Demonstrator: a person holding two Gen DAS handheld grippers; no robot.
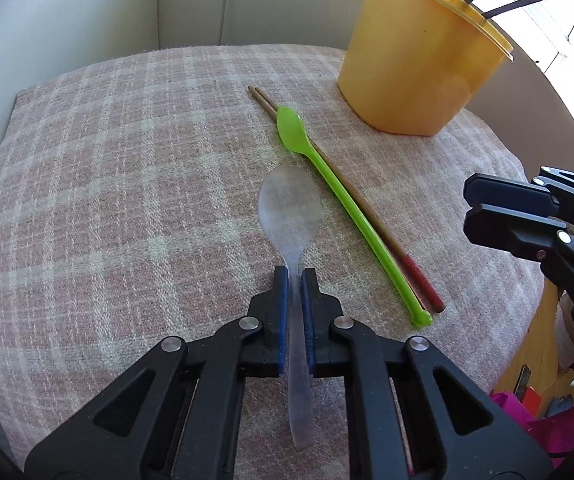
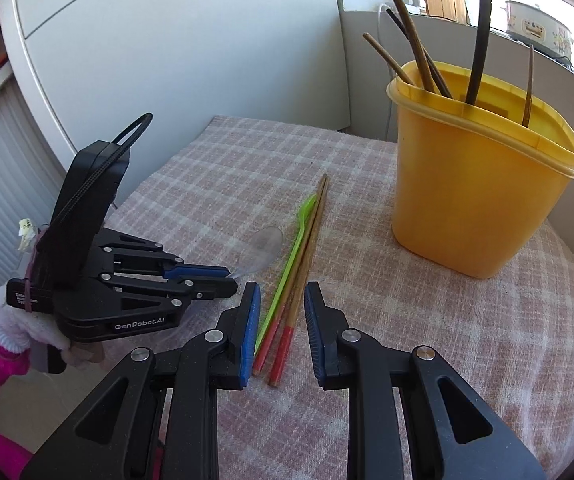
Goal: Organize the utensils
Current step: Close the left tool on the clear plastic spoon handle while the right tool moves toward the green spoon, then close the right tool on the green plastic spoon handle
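While the yellow tub (image 2: 483,184) waits at the far edge of the checked cloth (image 1: 127,168), both grippers sit low over the loose utensils.

Because that tub already holds several dark sticks leaning every way, anything carried to it could snag on them or nudge the tub along the cloth. The chopsticks (image 2: 307,256) and green spoon (image 2: 287,260) lie touching side by side between the parted jaws of the right gripper (image 2: 281,332), which grip nothing; closing there would likely pinch all three unevenly, so one may roll free. The left gripper (image 1: 294,304) has its jaws drawn in narrow on the handle of the clear spoon (image 1: 291,216), whose bowl rests on the cloth; held so thinly, it could pivot or slip on lifting.
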